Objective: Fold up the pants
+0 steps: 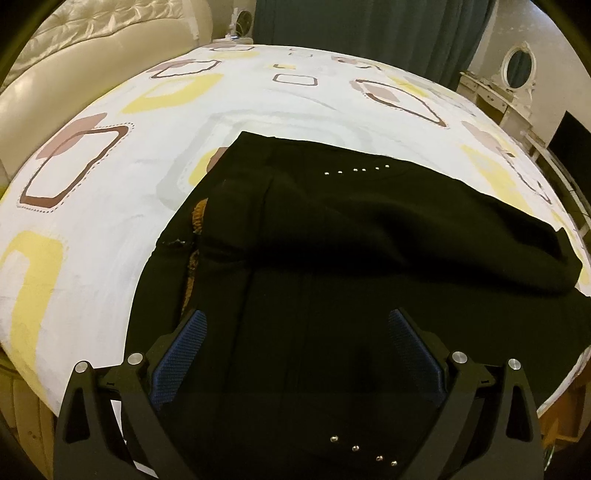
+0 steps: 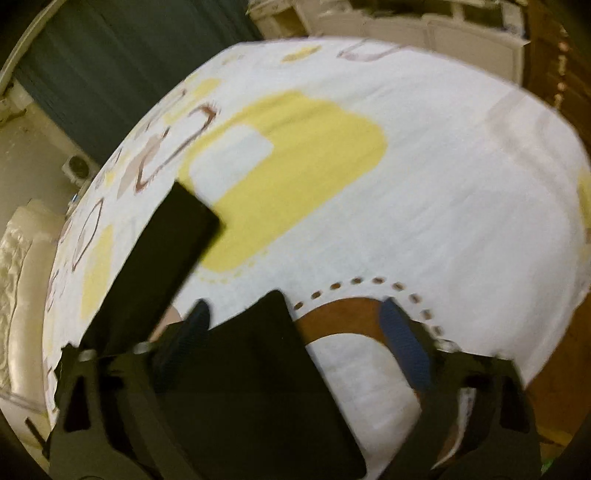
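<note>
Pants point(image 1: 332, 258): black, spread on the bed point(image 1: 110, 221) with the upper part folded over itself — one row of small metal studs point(image 1: 356, 169) on the far fold, a second row near my left tool at the bottom of the left view.
Pants legs point(image 2: 162, 266): in the right view two dark leg ends lie flat on the sheet; one runs off toward the upper left, the other sits between my right fingers.
Left gripper point(image 1: 295, 325): my jaws stand spread wide above the black cloth, blue pads point(image 1: 184, 347) facing each other and pressing on nothing; whether the tips touch the fabric I cannot tell.
Right gripper point(image 2: 295, 317): spread as well — a leg end lies in the gap close to the left-hand finger, and the right-hand pad point(image 2: 404, 347) is over bare sheet, clear of the cloth. The view is blurred, so I cannot say if the left-hand pad touches the leg.
Bed: covered by a white sheet printed with yellow and brown rounded squares.
Headboard point(image 1: 74, 48): cream, tufted, at the far left of the left view.
Curtain point(image 1: 369, 22): dark green, beyond the bed.
Mirror point(image 1: 519, 68): small oval, white frame, at the far right.
</note>
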### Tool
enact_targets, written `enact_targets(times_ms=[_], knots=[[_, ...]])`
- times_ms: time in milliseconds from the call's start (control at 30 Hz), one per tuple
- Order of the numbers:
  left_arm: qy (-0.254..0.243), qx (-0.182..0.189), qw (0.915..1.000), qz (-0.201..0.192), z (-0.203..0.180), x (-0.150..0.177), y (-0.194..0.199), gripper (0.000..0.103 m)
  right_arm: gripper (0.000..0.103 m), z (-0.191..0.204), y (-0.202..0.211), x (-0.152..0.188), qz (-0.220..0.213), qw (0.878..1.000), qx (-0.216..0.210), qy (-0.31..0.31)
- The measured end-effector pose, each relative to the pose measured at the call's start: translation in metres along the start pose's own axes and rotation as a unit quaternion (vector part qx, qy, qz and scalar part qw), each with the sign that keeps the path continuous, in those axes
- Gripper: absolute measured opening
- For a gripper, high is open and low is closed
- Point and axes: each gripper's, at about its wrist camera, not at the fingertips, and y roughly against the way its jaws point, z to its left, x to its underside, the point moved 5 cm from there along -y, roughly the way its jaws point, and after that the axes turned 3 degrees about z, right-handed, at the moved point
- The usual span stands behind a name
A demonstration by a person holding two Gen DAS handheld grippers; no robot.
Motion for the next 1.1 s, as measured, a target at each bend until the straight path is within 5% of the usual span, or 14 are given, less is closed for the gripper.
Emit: enact_targets(times_ms=[67, 133, 167, 200, 300, 433, 567, 667, 733, 833, 967, 1100], knots=[[-0.002, -0.007, 1.0, 0.002, -0.001, 0.001, 0.0, 0.098, 0.072, 0.004, -0.005, 0.003, 0.002, 0.999, 0.02, 0.03], [-0.004, -0.012, 0.9999, 0.002, -0.002, 0.002, 0.0, 0.098, 0.058, 0.008, -0.005, 0.007, 0.007, 0.998, 0.025, 0.052], [-0.004, -0.015, 0.9999, 0.003, -0.003, 0.002, 0.0, 0.098, 0.025, 0.01, -0.006, 0.007, 0.015, 0.998, 0.006, 0.056], [-0.004, -0.017, 0.9998, 0.004, -0.003, 0.002, -0.001, 0.098, 0.01, 0.011, -0.006, 0.008, 0.025, 0.998, -0.009, 0.055], [-0.004, -0.022, 0.9997, 0.007, -0.005, 0.001, -0.004, 0.098, 0.007, 0.016, 0.001, 0.006, 0.024, 0.996, 0.001, 0.081], [-0.002, -0.025, 0.9997, 0.004, -0.008, -0.001, -0.004, 0.098, 0.006, 0.021, 0.021, -0.007, -0.03, 0.996, 0.011, 0.089], [-0.004, -0.027, 0.9996, 0.0, -0.008, -0.003, -0.005, 0.098, 0.006, 0.01, -0.002, -0.003, -0.009, 0.994, 0.057, 0.088], [-0.007, -0.027, 0.9996, 0.001, -0.005, -0.003, -0.006, 0.098, 0.006, -0.001, -0.008, -0.001, -0.012, 0.997, 0.044, 0.055], [-0.009, -0.028, 0.9996, 0.001, -0.001, -0.004, -0.005, 0.098, 0.011, -0.008, -0.004, -0.005, -0.012, 0.999, 0.031, 0.023], [-0.005, -0.023, 0.9997, -0.002, 0.013, -0.008, -0.001, 0.098, 0.027, -0.002, 0.021, -0.015, -0.053, 0.994, 0.091, 0.022], [0.001, -0.023, 0.9997, -0.002, 0.041, -0.022, 0.003, 0.098, 0.054, 0.07, 0.044, -0.017, -0.089, 0.991, 0.047, 0.087], [0.007, -0.012, 0.9998, 0.014, 0.068, -0.046, -0.001, 0.098, 0.065, 0.188, 0.028, 0.0, -0.061, 0.979, -0.049, 0.189]])
